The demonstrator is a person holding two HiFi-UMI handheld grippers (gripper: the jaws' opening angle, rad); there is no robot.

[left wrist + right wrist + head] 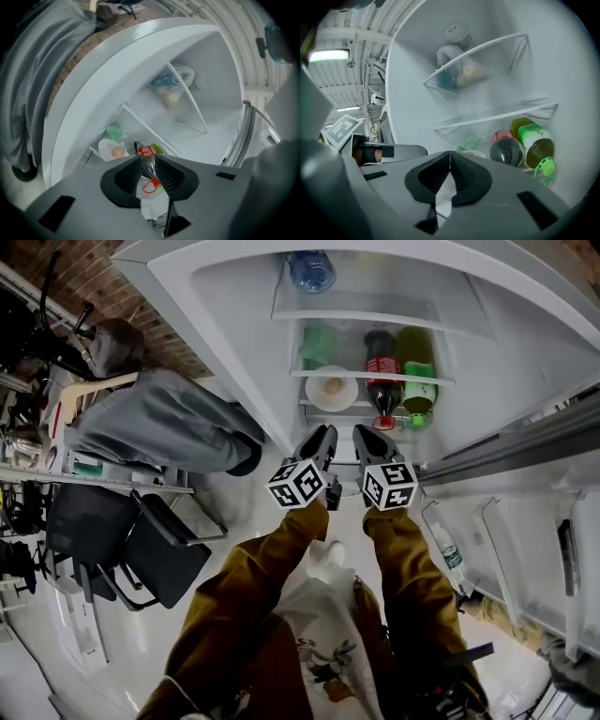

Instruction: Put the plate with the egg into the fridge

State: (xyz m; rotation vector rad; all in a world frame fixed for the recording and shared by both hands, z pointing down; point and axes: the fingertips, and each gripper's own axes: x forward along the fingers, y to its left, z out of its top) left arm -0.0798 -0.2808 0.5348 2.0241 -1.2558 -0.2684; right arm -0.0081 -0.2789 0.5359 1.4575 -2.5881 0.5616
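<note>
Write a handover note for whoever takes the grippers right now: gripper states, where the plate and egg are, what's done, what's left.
Left gripper: open, nothing held. The cola bottle seen through the gap is farther back, inside the fridge.
Right gripper: shut, empty.
Both grippers are in front of the open fridge, apart from the plate.
Plate with the egg on it: inside the fridge, left of the cola bottle and the green bottle.
Done: the plate is in.
Left: nothing on the plate. The door is open, so probably close it.

Cola bottle (381, 379) and green-capped bottle (418, 371) lie side by side.
</note>
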